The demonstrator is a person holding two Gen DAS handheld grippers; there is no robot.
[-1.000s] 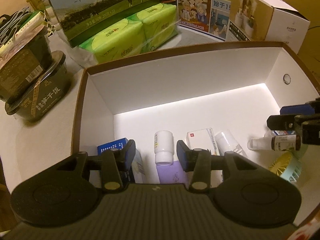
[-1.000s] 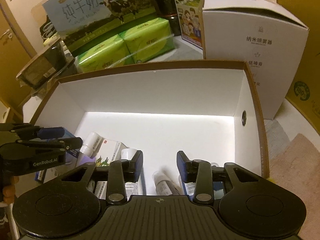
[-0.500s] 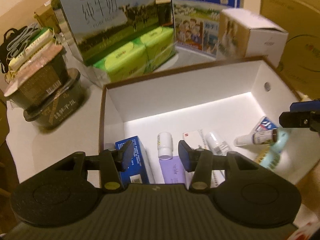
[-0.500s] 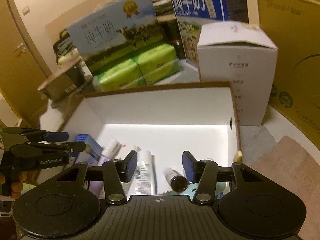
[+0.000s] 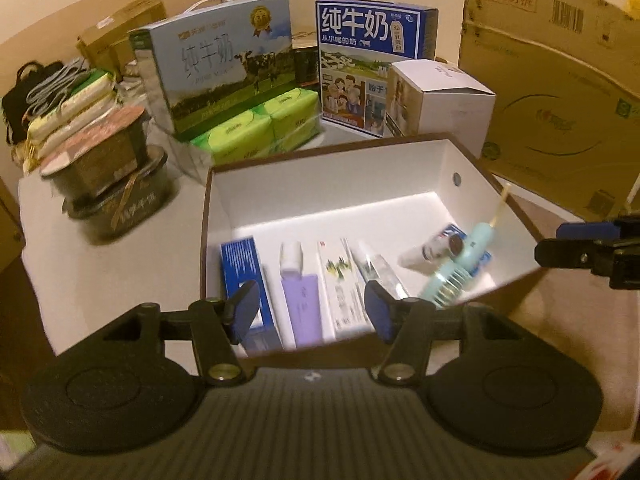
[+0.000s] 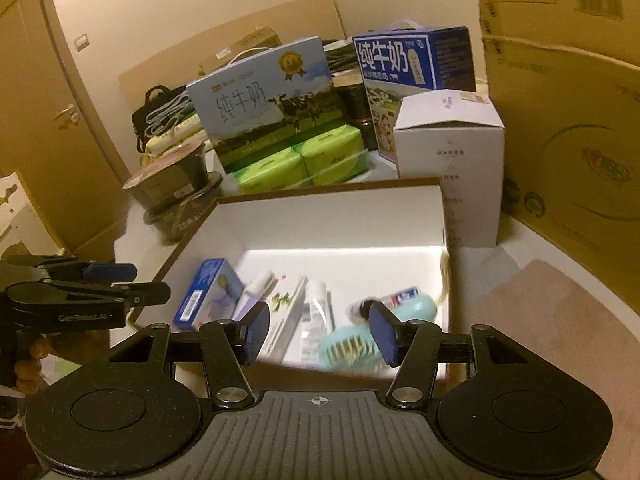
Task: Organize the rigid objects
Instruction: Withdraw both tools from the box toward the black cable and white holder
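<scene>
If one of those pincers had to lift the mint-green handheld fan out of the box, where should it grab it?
Probably by the slim handle of the mint-green fan, coming from above with the fingers across its width. The fan lies slanted over other items near the right wall of the box, its handle raised and clear; the round grille head looks too broad.

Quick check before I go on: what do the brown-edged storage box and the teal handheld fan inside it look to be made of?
Storage box: probably rigid paperboard, with matte white inner walls, a thin brown rim and crisp folded corners.
Teal handheld fan: likely moulded plastic, with a smooth, uniform pastel body and a slotted grille; motion blur hides any finer surface detail.
</scene>
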